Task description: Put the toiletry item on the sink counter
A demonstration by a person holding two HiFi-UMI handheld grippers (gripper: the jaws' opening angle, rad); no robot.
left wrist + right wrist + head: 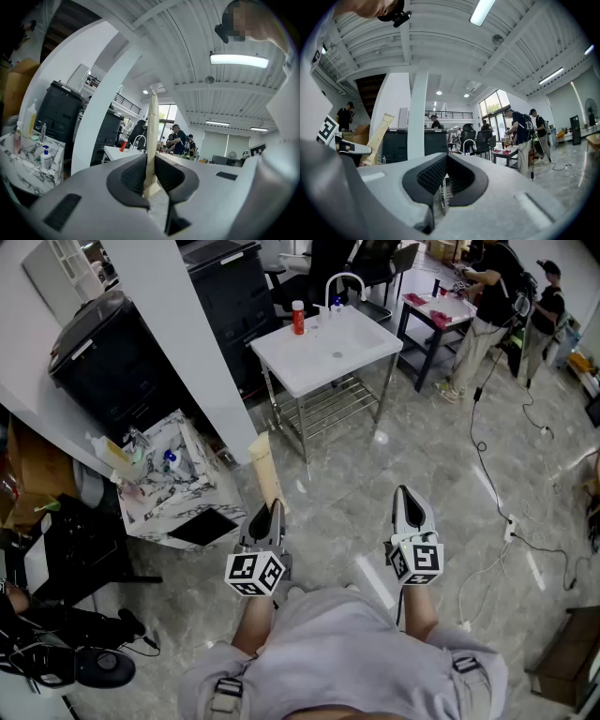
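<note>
The toiletry item is a flat cream tube [265, 465]. My left gripper [267, 510] is shut on its lower end, and the tube [152, 136] stands up between the pads [136, 176]. It points toward the white sink counter [323, 357], which stands a few steps ahead across the floor and carries a curved faucet [342, 282] and a small red bottle [298, 317]. My right gripper [405, 493] hangs beside the left one, shut and holding nothing. In the right gripper view the tube [377, 136] shows at the left, and the faucet [465, 143] far ahead.
A marble-patterned stand [173, 488] with several bottles sits left of my path, beside a white pillar [187, 343] and a black cabinet [112, 362]. People [492, 296] work at a table at the back right. Cables [487, 474] trail over the grey floor on the right.
</note>
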